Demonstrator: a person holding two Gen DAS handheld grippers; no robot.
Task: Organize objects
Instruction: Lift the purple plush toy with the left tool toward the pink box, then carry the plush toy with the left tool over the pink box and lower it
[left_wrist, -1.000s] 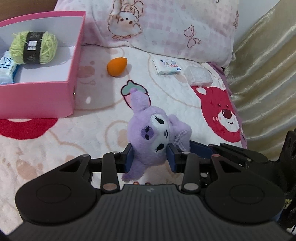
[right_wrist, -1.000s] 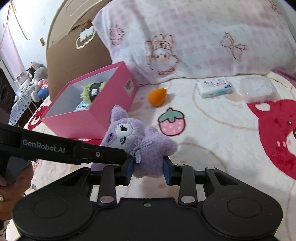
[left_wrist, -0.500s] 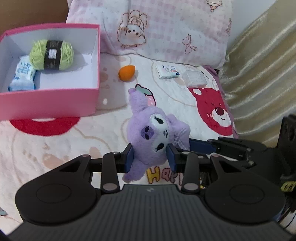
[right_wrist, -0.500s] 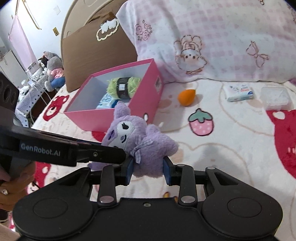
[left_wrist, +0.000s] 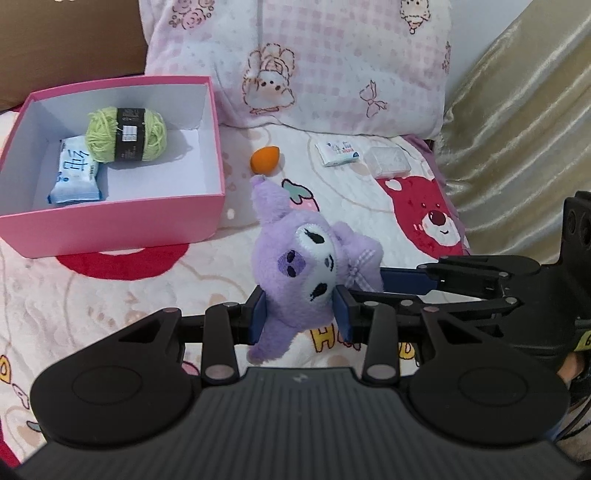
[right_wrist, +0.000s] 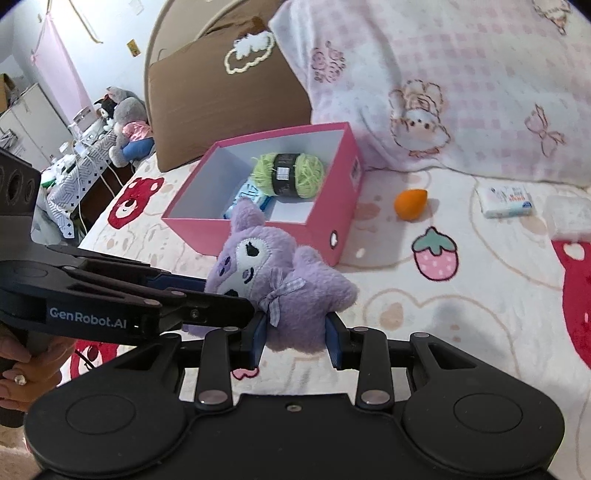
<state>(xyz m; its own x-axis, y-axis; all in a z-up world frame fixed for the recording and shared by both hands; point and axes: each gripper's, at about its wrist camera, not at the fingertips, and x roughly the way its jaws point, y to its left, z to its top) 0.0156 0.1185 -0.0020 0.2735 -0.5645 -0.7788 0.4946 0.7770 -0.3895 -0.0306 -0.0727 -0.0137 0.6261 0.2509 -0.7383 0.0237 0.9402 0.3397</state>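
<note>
A purple plush toy (left_wrist: 299, 266) is held in the air above the bed by both grippers. My left gripper (left_wrist: 300, 314) is shut on its head. My right gripper (right_wrist: 295, 338) is shut on its body (right_wrist: 295, 295). A pink box (left_wrist: 110, 221) stands to the left and holds a green yarn ball (left_wrist: 125, 134) and a blue tissue pack (left_wrist: 75, 171). In the right wrist view the box (right_wrist: 332, 206) lies just beyond the plush. An orange sponge (left_wrist: 263, 159), a small tissue pack (left_wrist: 338, 152) and a clear packet (left_wrist: 388, 162) lie on the blanket.
A pink checked pillow (left_wrist: 332, 62) lies behind the objects and a brown pillow (right_wrist: 229, 96) behind the box. Gold fabric (left_wrist: 517, 110) rises on the right. Beyond the bed's left edge stand a table and plush toys (right_wrist: 122, 122).
Both grippers have lifted the plush higher and pulled back, so the box, sponge and packs look smaller and farther away. Both grips are unchanged.
</note>
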